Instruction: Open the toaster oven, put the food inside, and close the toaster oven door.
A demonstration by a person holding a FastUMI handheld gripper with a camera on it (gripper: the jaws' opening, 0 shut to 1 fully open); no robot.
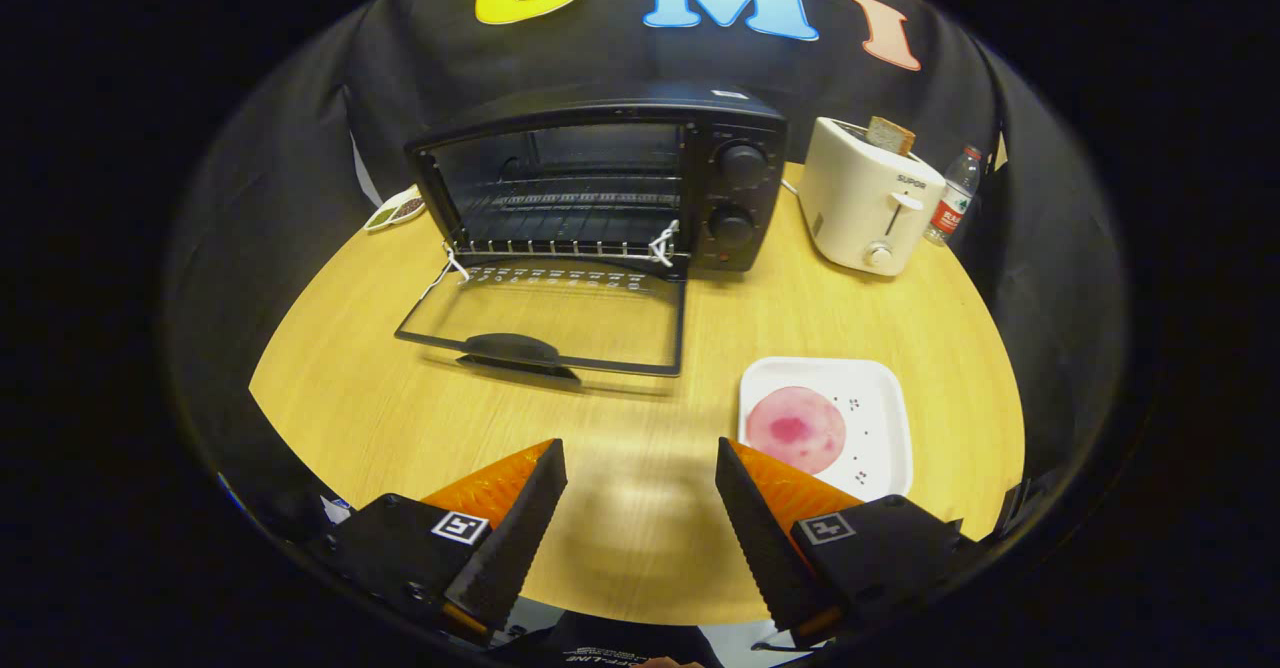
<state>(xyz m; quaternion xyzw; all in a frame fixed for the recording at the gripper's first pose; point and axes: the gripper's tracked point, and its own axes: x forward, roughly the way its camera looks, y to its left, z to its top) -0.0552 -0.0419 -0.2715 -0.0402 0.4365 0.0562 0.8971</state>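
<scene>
One step looks done: the toaster oven (600, 188), at upper centre of the frame, has its door (545, 323) folded flat onto the table (350, 398). The food (796, 429), a pink round slice, lies on a white tray (885, 418) at lower right, just ahead of the right finger. The gripper (640, 458) hangs at the bottom with fingers spread, holding nothing. Next, I judge, comes a swing right to pinch the slice.
</scene>
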